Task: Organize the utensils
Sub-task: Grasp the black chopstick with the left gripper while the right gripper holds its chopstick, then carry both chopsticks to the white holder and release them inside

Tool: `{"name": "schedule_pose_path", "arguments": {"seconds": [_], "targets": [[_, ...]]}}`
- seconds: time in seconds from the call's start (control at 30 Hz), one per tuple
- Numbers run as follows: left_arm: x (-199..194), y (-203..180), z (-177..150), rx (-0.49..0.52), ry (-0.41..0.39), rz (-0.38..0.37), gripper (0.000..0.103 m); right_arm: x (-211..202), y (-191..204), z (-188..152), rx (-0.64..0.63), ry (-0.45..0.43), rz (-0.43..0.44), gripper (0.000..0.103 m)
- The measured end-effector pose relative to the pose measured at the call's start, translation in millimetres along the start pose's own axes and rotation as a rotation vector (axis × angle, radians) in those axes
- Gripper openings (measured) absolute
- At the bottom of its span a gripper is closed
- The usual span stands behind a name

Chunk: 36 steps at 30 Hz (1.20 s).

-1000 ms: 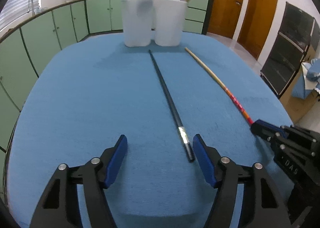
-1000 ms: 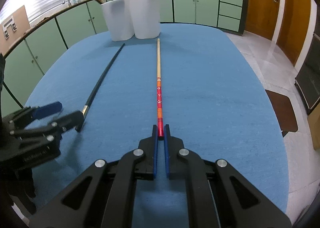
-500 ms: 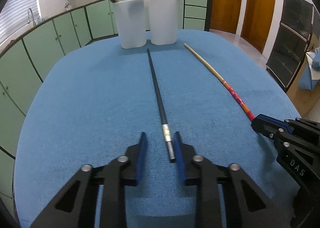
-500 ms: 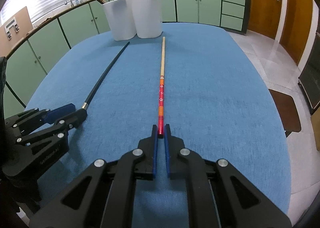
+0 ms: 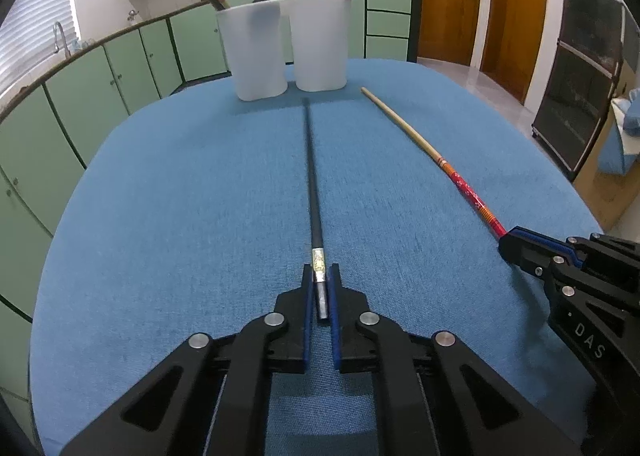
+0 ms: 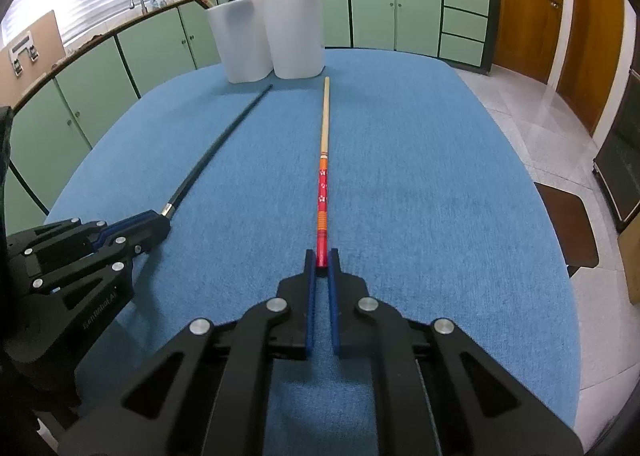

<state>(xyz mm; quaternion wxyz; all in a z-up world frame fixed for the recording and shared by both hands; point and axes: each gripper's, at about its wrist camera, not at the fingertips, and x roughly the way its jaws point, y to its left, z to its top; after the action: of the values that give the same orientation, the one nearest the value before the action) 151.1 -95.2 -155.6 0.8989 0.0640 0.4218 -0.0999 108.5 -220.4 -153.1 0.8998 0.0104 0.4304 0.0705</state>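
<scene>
A long black chopstick [image 5: 312, 171] with a silver band lies on the blue tablecloth [image 5: 160, 215]; my left gripper [image 5: 320, 276] is shut on its near end. A wooden chopstick with a red patterned end [image 6: 323, 175] lies to its right; my right gripper [image 6: 321, 258] is shut on its red end. Both chopsticks point toward two white cups at the far edge, the left cup [image 5: 256, 55] holding dark and red chopsticks, the right cup [image 5: 318, 47] holding wooden ones. Each gripper also shows in the other's view, the right gripper [image 5: 516, 244] and the left gripper [image 6: 156, 223].
The table is oval with rounded edges. Green kitchen cabinets [image 5: 100, 83] run behind and to the left. Wooden doors [image 5: 512, 3] and a dark cabinet [image 5: 580, 103] stand at the right, and a brown chair seat [image 6: 568, 223] sits by the table's right edge.
My left gripper moved in over the black chopstick's end and closed from wide open to shut on it. My right gripper stayed shut on the red-ended chopstick.
</scene>
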Motion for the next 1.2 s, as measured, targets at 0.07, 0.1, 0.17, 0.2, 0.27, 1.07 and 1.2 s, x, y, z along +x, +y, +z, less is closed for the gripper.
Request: {"name": "schedule_pose_path", "arguments": {"seconds": [0.07, 0.1, 0.17, 0.2, 0.27, 1.07, 1.2], "targets": [[-2, 3, 0, -0.019, -0.004, -0.009, 0.007, -5, -1, 0, 0.004, -0.019, 0.003, 0.005], [-4, 6, 0, -0.029, -0.009, -0.013, 0.006, -8, -1, 1, 0.003, -0.029, 0.004, 0.005], [-8, 8, 1, -0.034, -0.016, -0.011, 0.007, -12, -1, 1, -0.002, -0.04, 0.001, 0.005], [-10, 9, 1, -0.038, -0.022, -0.011, 0.007, -15, 0, 2, -0.004, -0.046, 0.001, 0.005], [-18, 12, 3, -0.043, -0.039, -0.01, 0.007, -20, -1, 5, -0.003, -0.06, 0.004, 0.005], [-125, 37, 76, -0.015, -0.329, -0.013, 0.007, -102, 0, 91, -0.061, -0.268, 0.06, 0.005], [-129, 40, 94, -0.001, -0.352, -0.035, 0.007, -115, 2, 116, -0.085, -0.291, 0.086, 0.005]]}}
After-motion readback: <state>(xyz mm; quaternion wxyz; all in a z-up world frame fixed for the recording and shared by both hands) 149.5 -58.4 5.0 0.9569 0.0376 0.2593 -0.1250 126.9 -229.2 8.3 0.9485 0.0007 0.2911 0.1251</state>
